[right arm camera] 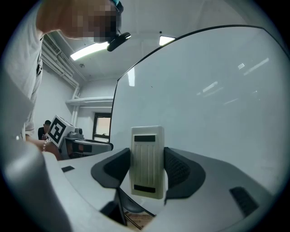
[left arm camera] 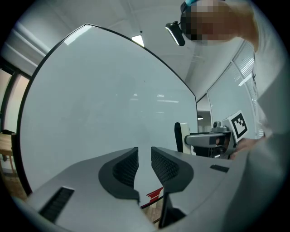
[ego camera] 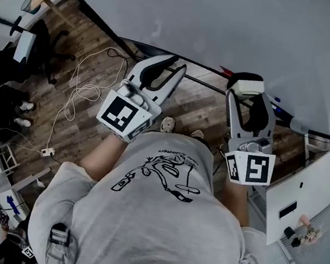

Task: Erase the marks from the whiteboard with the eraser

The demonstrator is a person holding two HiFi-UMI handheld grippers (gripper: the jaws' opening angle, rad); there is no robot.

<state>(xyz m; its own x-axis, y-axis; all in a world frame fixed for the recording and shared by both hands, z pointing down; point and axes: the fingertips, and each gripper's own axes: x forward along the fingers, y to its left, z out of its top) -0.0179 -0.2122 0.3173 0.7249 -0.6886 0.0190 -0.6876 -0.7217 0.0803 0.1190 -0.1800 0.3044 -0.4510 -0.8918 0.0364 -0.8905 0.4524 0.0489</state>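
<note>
Your right claw (right arm camera: 147, 166) is clenched on the eraser (right arm camera: 147, 156). Both pads press its long sides, and it stands upright between them in the right gripper view. There is one eraser, cream-coloured, with a ribbed face and two dark strips, one near the top and one near the bottom. No brand can be read on it. It is held up in front of the whiteboard (right arm camera: 217, 99), but you cannot tell from any view whether it touches the board.

Your left claw (left arm camera: 144, 156) is released. Its two pads stand a narrow gap apart with nothing between them, and it points at the same whiteboard. Through that gap a small red shape (left arm camera: 154, 195) shows by the board's lower edge, too small to identify.

Readable writing is scarce:
- The left marker cube (ego camera: 124, 115) and the right marker cube (ego camera: 250, 169) carry only black-and-white square patterns, not letters.
- Your T-shirt (ego camera: 153, 218) has one black line drawing with a line of small print above it, too small to read.

From the head view the count is two claws, two cubes, one whiteboard and one eraser. The claws are side by side and well apart. Below them lies a wooden floor (ego camera: 204, 109), with one white cable (ego camera: 79, 92) looping across it at the left.
</note>
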